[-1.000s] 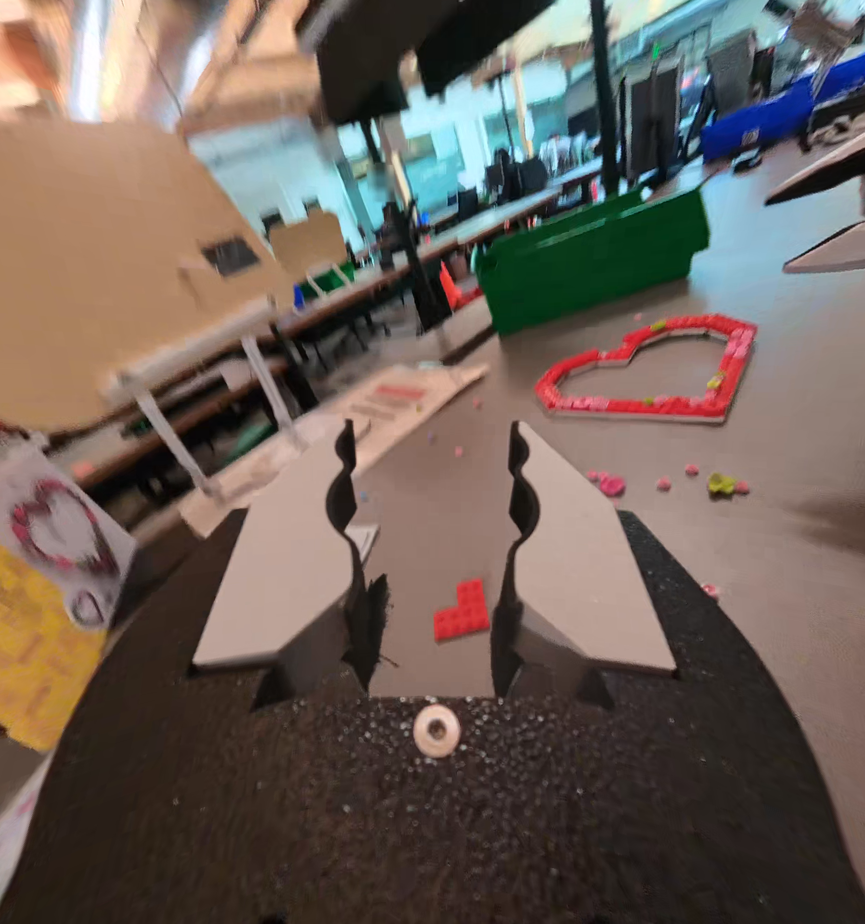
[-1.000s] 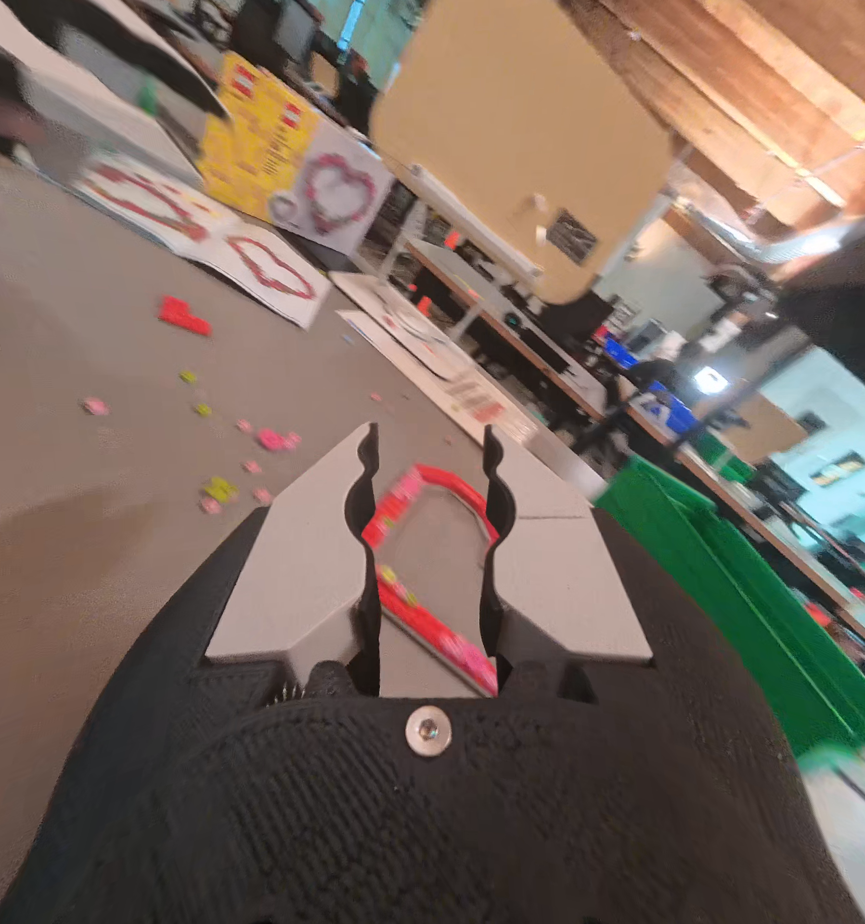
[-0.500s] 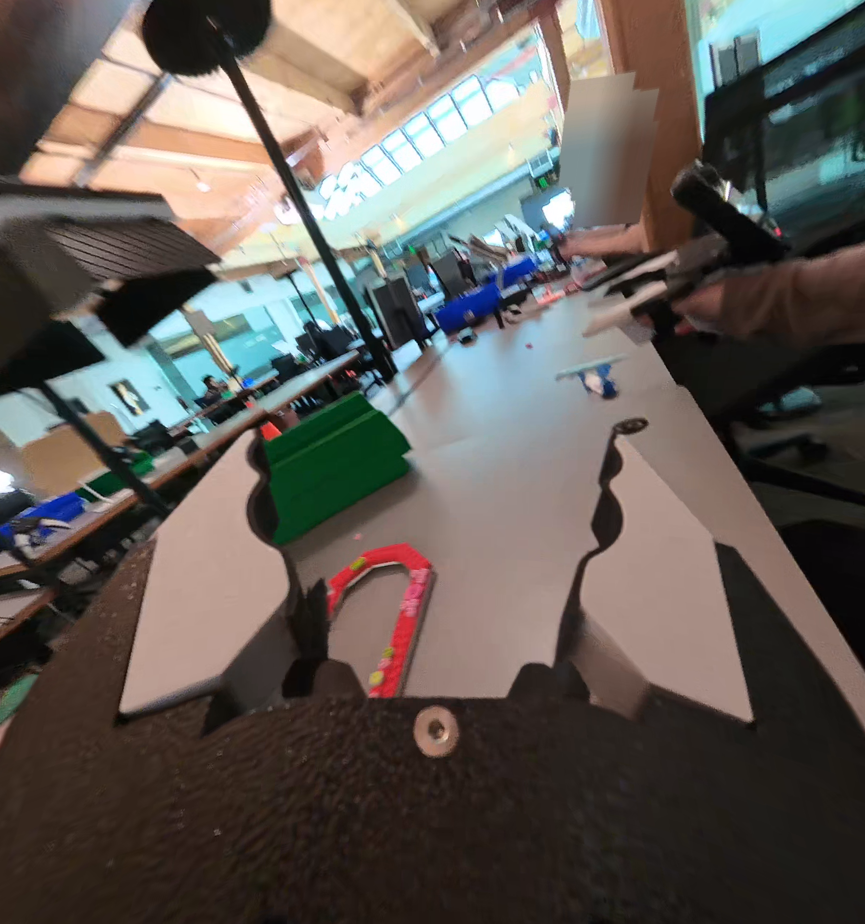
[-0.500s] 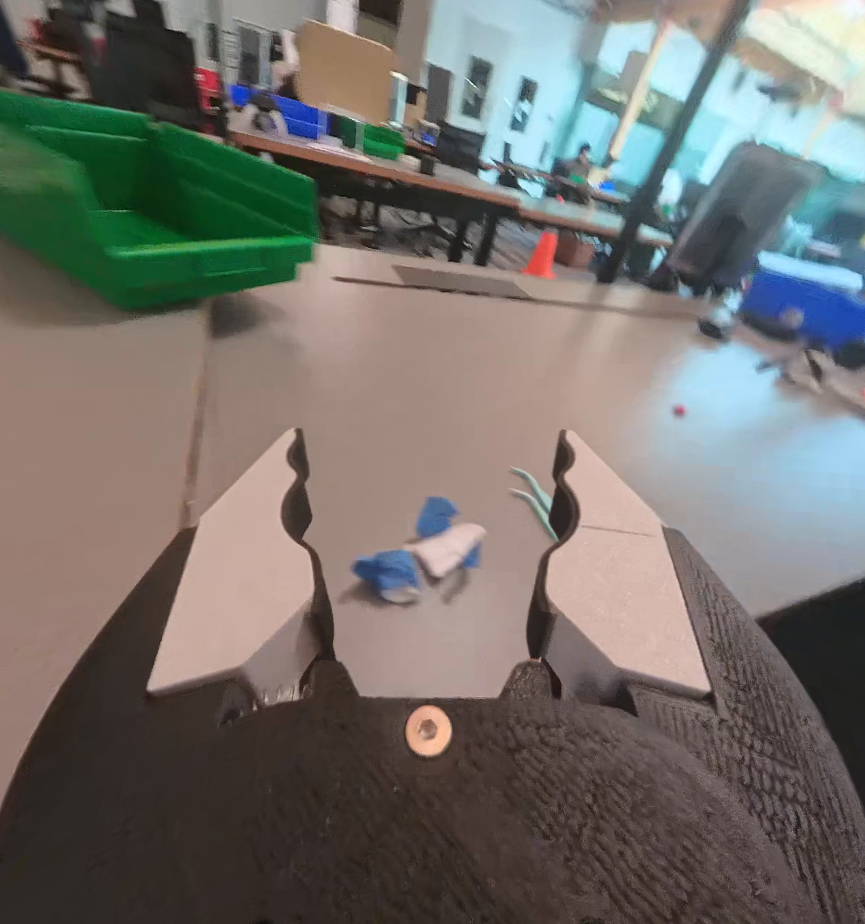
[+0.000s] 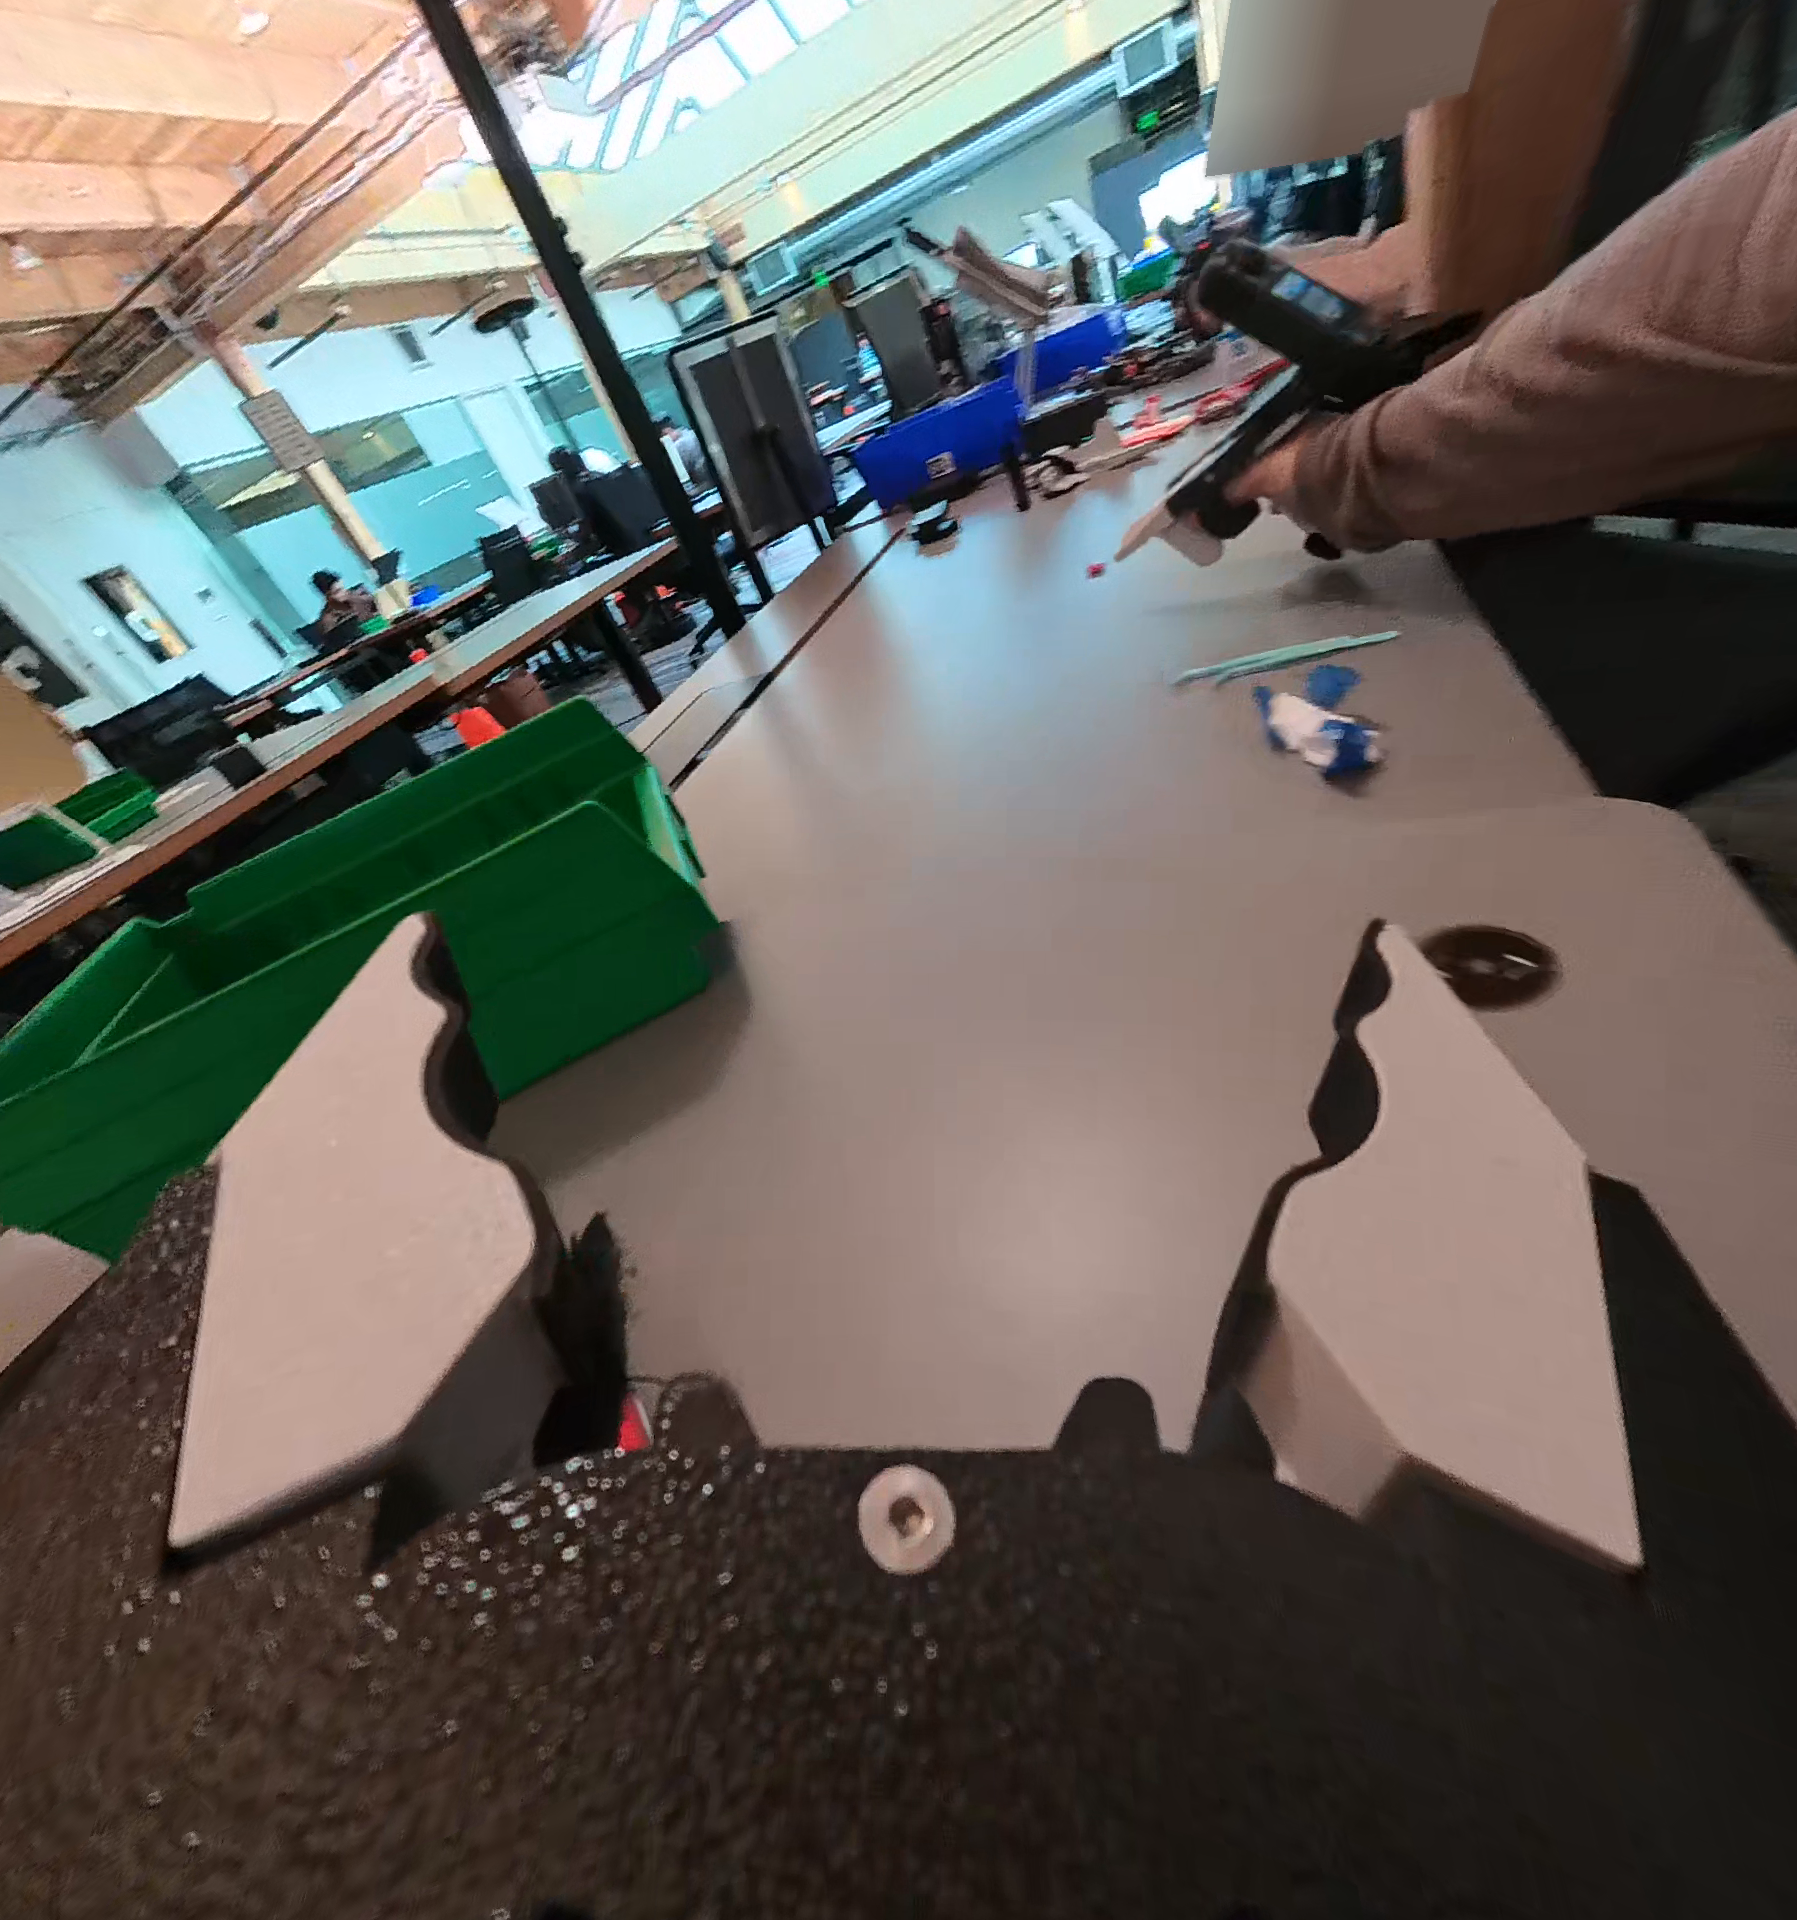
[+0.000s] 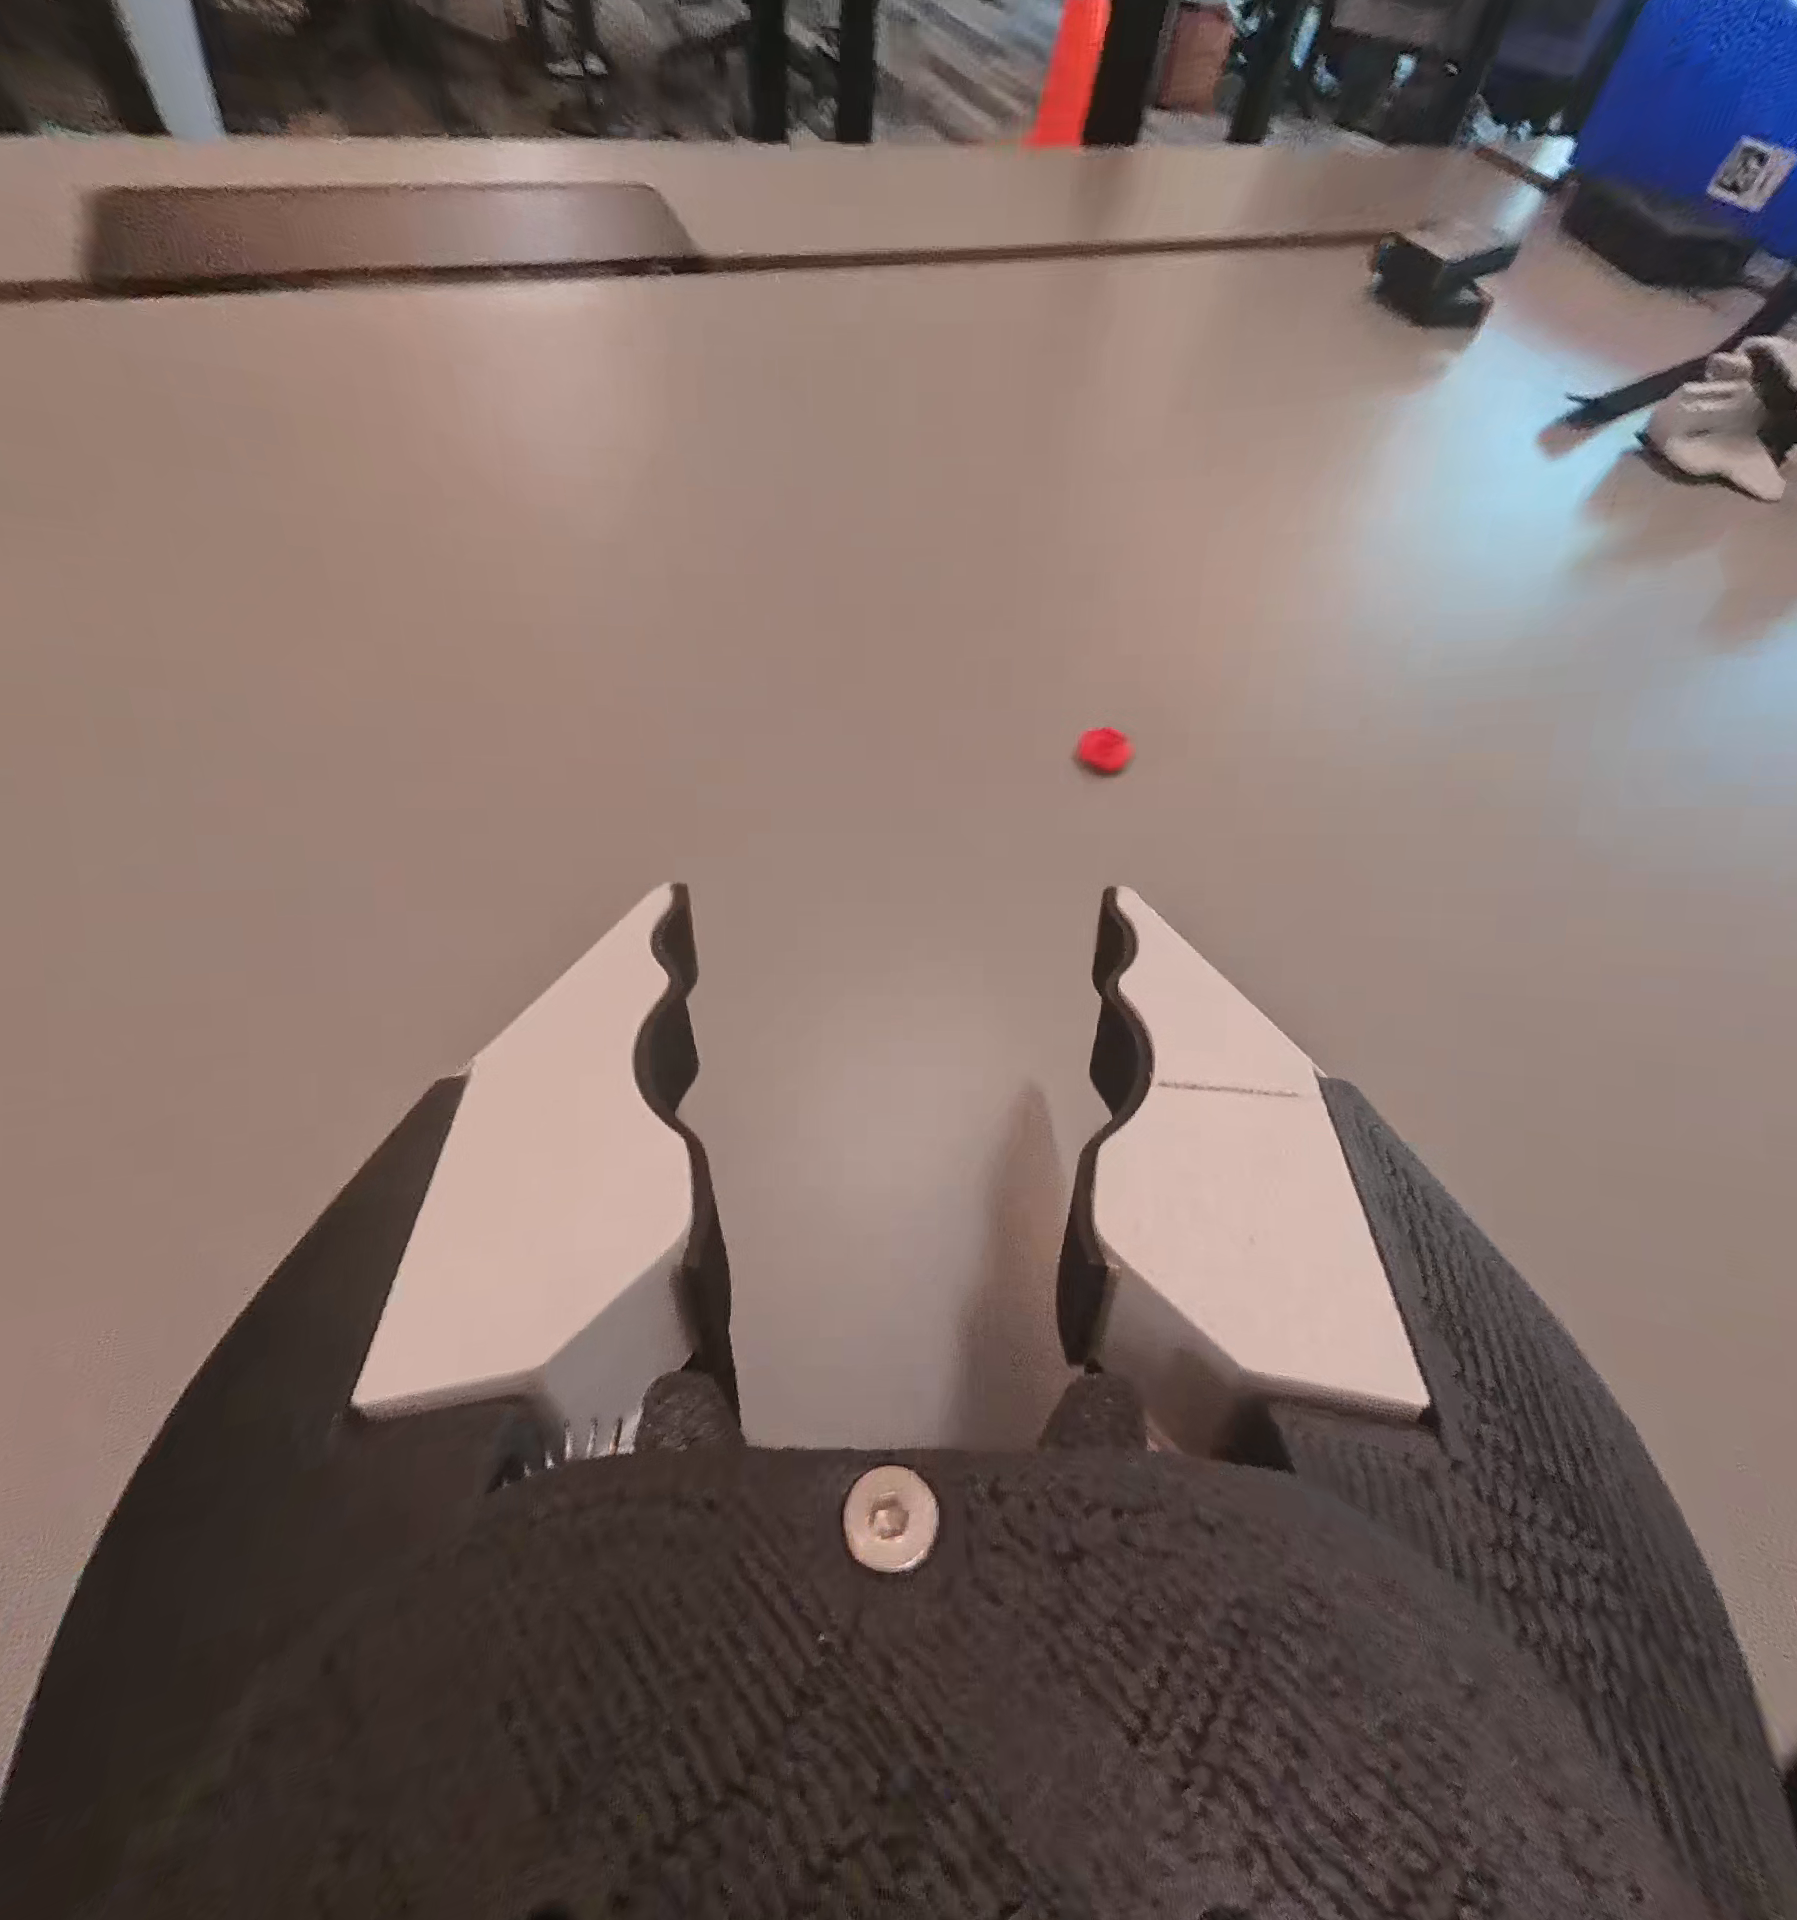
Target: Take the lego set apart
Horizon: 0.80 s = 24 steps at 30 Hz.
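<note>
While its jaws gape, right tool (image 6: pixel 892 904) hovers near red stud (image 6: pixel 1104 749).

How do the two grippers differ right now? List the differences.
The left gripper has its jaws spread very wide; the right gripper has a narrower gap. The left gripper faces the green bin and a long stretch of table; the right gripper points down at a small red piece. Both are open, empty, with grey fingers.

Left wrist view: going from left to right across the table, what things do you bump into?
Green plastic bin → small red piece → crumpled blue and white wrapper → dark round hole in the grey tabletop.
</note>
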Each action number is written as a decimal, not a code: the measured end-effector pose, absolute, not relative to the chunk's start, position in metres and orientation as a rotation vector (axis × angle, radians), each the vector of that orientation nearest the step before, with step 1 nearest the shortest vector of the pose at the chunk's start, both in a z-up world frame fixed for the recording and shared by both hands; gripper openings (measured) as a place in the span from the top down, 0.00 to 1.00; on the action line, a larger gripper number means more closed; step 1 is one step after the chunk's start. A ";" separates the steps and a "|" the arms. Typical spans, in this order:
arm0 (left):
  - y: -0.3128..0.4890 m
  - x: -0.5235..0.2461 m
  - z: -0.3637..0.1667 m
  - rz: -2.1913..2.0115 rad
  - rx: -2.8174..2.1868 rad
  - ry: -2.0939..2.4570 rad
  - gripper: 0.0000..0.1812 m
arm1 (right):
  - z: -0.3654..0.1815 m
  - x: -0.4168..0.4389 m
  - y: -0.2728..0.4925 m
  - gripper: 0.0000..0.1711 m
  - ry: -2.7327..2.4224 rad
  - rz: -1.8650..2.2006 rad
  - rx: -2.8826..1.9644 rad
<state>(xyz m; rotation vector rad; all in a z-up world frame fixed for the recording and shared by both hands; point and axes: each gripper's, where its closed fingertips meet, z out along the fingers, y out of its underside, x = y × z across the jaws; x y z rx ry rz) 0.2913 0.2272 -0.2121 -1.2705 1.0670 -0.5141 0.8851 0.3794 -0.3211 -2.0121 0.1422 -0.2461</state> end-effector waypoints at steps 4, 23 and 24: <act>0.261 0.303 -0.214 -0.421 -1.334 1.000 0.14 | -0.343 0.928 0.421 0.60 0.189 -0.201 -2.134; 0.281 0.303 -0.214 -0.316 -1.389 0.951 0.17 | -0.343 0.945 0.449 0.92 0.108 -0.231 -2.149; 0.279 0.296 -0.213 -0.313 -1.394 0.939 0.16 | -0.332 0.934 0.449 0.92 0.056 -0.245 -2.098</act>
